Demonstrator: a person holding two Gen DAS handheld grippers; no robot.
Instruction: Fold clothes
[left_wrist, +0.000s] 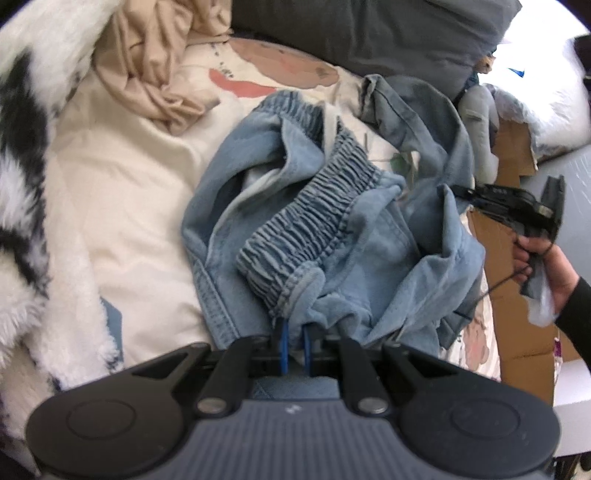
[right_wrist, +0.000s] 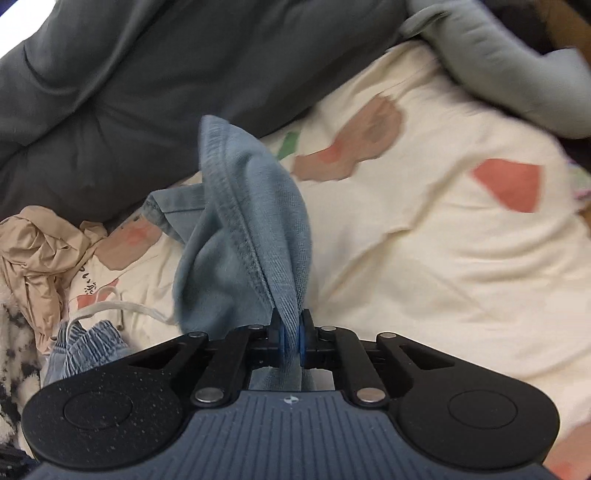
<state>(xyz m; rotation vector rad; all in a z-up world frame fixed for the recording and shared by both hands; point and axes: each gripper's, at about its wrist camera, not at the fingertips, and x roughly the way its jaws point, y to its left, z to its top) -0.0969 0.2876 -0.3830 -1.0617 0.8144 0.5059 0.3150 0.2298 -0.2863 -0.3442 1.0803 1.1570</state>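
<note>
Your left gripper (left_wrist: 295, 341) is clamped on the jeans (left_wrist: 325, 229), right at the end of the stretchy waistband (left_wrist: 310, 225). Your right gripper (right_wrist: 291, 341) is pinched tight on another bit of the jeans (right_wrist: 251, 229), a stitched edge that stands up in a peak above the blue pads (right_wrist: 283, 341). In the left view you can see your right hand (left_wrist: 546, 266) holding that gripper past the right edge of the bed.

The jeans sit in a crumpled heap in the middle of the bed (left_wrist: 122, 206), on the cream sheet with pink and brown shapes. One leg trails off toward the far right corner.

A tan cloth (left_wrist: 155, 70) lies bunched near the far left corner. A fluffy black and white blanket (left_wrist: 26, 155) runs along the left edge. A big grey pillow (left_wrist: 369, 33) fills the far edge, and a light grey cushion (right_wrist: 491, 62) lies at the far right. Brown cardboard (left_wrist: 513, 229) lies just past the right edge.

The sheet is bare on the left side, between the jeans and the blanket. In the right view there is also a wide bare patch of sheet (right_wrist: 443, 251) to the right of the jeans.
</note>
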